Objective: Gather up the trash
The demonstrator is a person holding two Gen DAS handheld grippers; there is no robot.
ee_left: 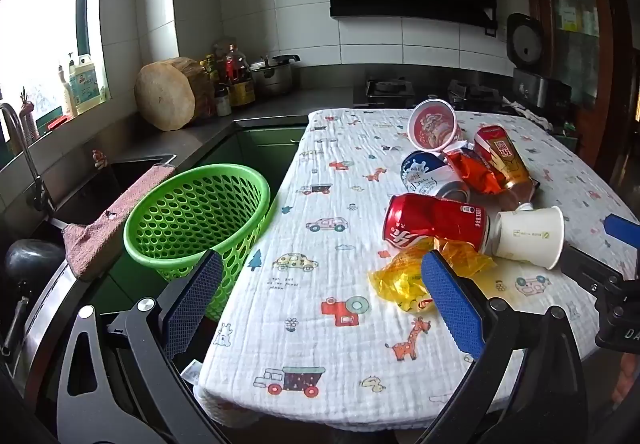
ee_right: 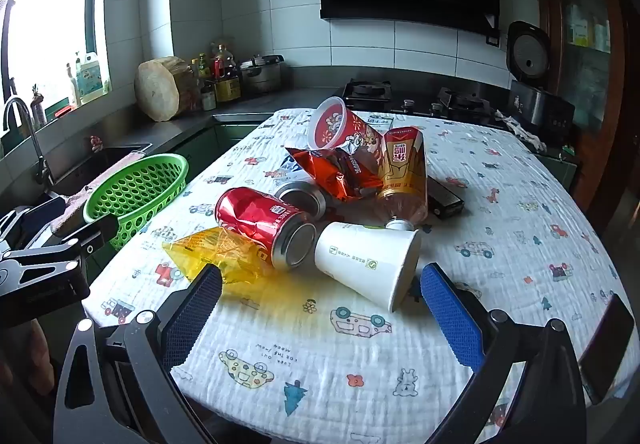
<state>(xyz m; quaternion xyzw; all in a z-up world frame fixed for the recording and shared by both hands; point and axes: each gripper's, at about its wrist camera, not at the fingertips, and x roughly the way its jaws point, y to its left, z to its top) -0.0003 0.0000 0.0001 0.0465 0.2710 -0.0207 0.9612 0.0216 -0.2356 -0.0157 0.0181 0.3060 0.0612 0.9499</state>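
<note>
Both the left gripper and the right gripper hang wide open, holding nothing, above the heap of trash on the tablecloth. The red can lies on its side touching the paper cup; a clumsy nudge could roll either off the edge, missing the green basket beside the table
</note>
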